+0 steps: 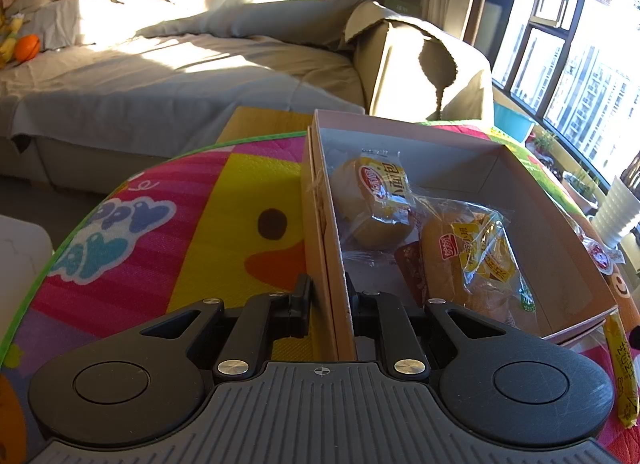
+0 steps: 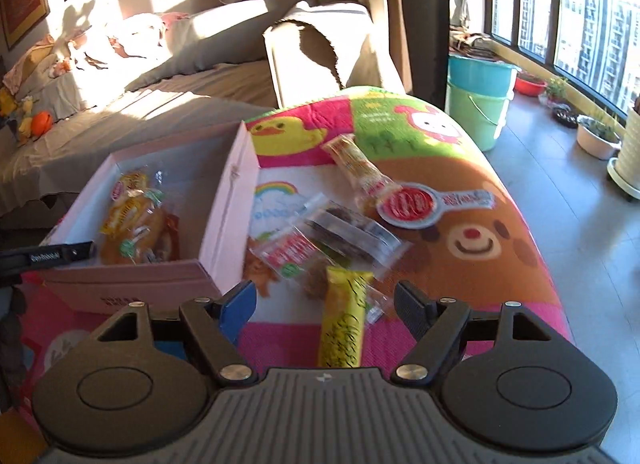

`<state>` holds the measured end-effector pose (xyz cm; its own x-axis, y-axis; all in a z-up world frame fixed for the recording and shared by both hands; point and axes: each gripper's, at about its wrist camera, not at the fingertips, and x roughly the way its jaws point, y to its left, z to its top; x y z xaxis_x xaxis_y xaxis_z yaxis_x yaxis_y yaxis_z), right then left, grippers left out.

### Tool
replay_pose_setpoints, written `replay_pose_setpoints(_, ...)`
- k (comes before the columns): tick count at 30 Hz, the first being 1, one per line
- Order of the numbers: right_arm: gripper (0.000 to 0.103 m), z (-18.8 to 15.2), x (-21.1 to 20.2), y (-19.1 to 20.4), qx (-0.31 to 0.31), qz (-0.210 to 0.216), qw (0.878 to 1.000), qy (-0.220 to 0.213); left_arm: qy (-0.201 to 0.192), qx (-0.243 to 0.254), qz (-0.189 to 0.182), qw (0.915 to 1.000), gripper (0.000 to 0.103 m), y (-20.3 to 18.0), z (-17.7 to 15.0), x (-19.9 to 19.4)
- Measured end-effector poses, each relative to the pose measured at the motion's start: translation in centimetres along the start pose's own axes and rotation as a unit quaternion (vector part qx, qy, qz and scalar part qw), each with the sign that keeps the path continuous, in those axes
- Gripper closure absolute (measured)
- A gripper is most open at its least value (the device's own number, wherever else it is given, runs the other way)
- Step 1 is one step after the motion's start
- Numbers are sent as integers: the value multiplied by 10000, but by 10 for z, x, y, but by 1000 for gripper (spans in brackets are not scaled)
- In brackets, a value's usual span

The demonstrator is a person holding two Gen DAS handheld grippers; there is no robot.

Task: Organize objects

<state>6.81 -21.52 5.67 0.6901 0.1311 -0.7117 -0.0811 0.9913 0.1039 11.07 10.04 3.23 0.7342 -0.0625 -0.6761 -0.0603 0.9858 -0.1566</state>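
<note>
Left gripper (image 1: 329,296) is clamped on the near wall of the pink box (image 1: 326,224); wrapped bread packets (image 1: 472,252) lie inside, just ahead of it. Right gripper (image 2: 325,300) stands with jaws apart, pads clear of the yellow snack stick (image 2: 344,324) lying between them on the cartoon mat (image 2: 460,264).

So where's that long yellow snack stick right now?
In the right wrist view, the yellow snack stick lies on the colourful mat between the open jaws, just right of the pink box.

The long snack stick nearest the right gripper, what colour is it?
Yellow with dark writing; the snack stick shows best in the right wrist view.
</note>
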Motion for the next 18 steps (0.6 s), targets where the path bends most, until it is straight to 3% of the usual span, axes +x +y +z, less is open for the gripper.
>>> replay_pose_setpoints(6, 25, -20, 8, -2, -106, -167, 9997, 157, 4, 17, 16, 10000, 87, -1, 0, 0)
replay_pose_setpoints(13, 22, -18, 12, 2, -277, -232, 9993, 66, 4, 16, 13, 10000, 87, -1, 0, 0)
replay_pose_setpoints(18, 22, 17, 21, 0, -708, -339, 9965, -288, 6, 29, 34, 10000, 87, 0, 0, 1)
